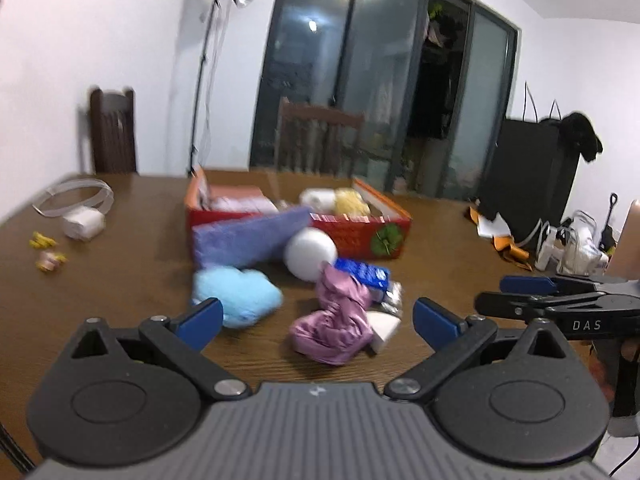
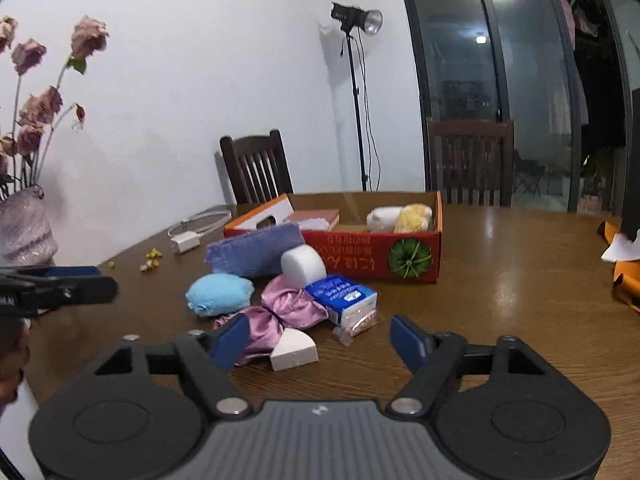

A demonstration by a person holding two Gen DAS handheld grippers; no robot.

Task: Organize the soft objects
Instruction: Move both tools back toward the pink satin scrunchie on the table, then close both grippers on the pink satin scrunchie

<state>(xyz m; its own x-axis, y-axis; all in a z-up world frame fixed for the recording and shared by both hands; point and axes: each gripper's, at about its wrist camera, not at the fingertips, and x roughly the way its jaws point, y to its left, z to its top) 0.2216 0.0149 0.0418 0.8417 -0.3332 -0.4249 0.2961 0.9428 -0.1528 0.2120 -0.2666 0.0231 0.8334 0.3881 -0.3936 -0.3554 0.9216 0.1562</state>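
Blue pads on both grippers, both spread wide, nothing between them. Left gripper [image 1: 318,320] hovers above the wooden table [image 1: 132,280], near edge. Right gripper [image 2: 316,338] same, hanging over the near pile.

Nearest the right gripper: white foam wedge [image 2: 294,352] on the table, touching a crumpled pink satin cloth [image 2: 286,312]. Just right of the cloth, a blue-and-white tissue pack [image 2: 344,298] with a clear wrapper at its near end. Left of the cloth, a light blue plush [image 2: 218,294], close to the cloth; can't tell if they touch.

Behind those: white foam cylinder [image 2: 303,266] on its side, between the tissue pack and a purple towel [image 2: 256,254]. The towel leans against the front wall of a red cardboard box [image 2: 376,258], partly draped over its rim. Green round print on the box front, right end.

Inside the box, right end: white plush [image 2: 384,218] and yellow plush [image 2: 414,218] side by side, touching. Left end holds pink and white flat items, too blurred to identify.

Left of the box, well apart: white charger with coiled cable [image 2: 188,238], small yellow bits [image 2: 152,260] scattered near it.

Far side: two dark wooden chairs, light stand [image 2: 356,20] against the wall. Vase of dried pink flowers [image 2: 24,228] at table's far left.
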